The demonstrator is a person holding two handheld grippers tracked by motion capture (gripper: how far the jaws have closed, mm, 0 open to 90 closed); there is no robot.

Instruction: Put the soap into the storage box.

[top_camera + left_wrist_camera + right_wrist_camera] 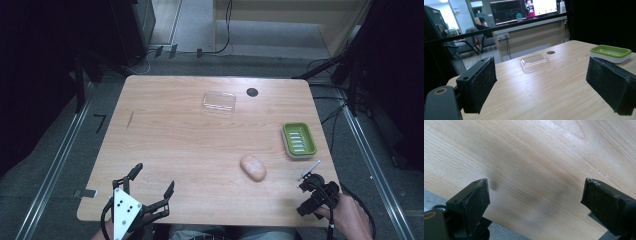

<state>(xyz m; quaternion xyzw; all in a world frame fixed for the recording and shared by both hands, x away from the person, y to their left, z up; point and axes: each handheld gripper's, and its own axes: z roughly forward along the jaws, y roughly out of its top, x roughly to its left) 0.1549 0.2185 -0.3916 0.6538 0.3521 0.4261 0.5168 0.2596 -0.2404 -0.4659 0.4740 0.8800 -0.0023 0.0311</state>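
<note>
Light wooden table point(165, 145) with rounded corners, seen from above, with four small things on it.

Clear rectangular plastic lid point(219, 101) near far edge, small round black grommet hole point(252, 92) just to its right. Green slotted soap dish on white base point(298, 140) at right side; oval peach-pink soap bar point(253, 167) nearer, slightly left of dish, apart from it. Thin dark scratch point(130, 120) at left.

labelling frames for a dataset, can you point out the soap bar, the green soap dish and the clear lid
soap bar point(253, 167), high view, middle of its top face
green soap dish point(298, 139), high view, ribbed inner floor
clear lid point(534, 62), left gripper view, centre of its flat top
</note>
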